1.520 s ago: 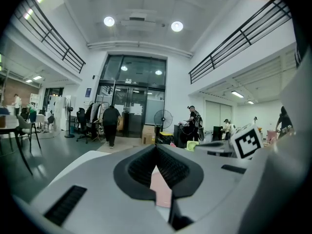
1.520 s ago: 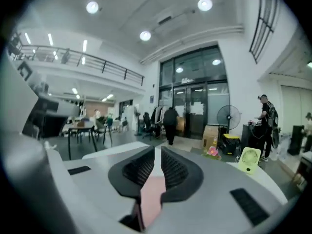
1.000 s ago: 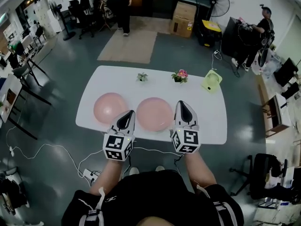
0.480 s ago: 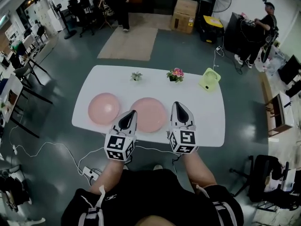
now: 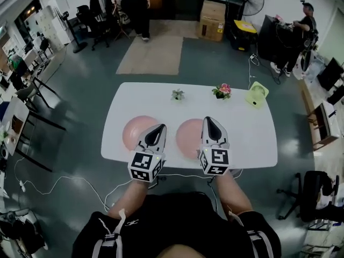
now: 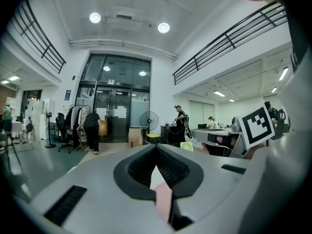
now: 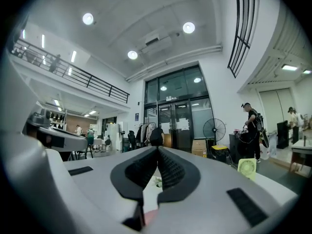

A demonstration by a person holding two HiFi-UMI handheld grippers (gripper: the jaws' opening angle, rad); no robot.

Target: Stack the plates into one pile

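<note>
left plate [image 5: 133, 133], right plate [image 5: 188, 137], seemingly apart

Person: black short-sleeved top [image 5: 172, 219] with pale straps [image 5: 110, 235] at both shoulders. Left gripper [image 5: 159, 128] and right gripper [image 5: 210, 121]: grey-white tapered shells, black ribbed fingers [image 6: 141, 168], dark slots in the casing. Each carries a white cube [image 5: 145, 166] printed with black square markers.

On the bench [image 5: 252, 144], the left plate [image 5: 131, 132] and right plate [image 5: 188, 137] lie side by side near the front edge. Behind them, left to right, stand a plant [image 5: 177, 94], flowers [image 5: 221, 90] and a fan [image 5: 258, 94].
</note>
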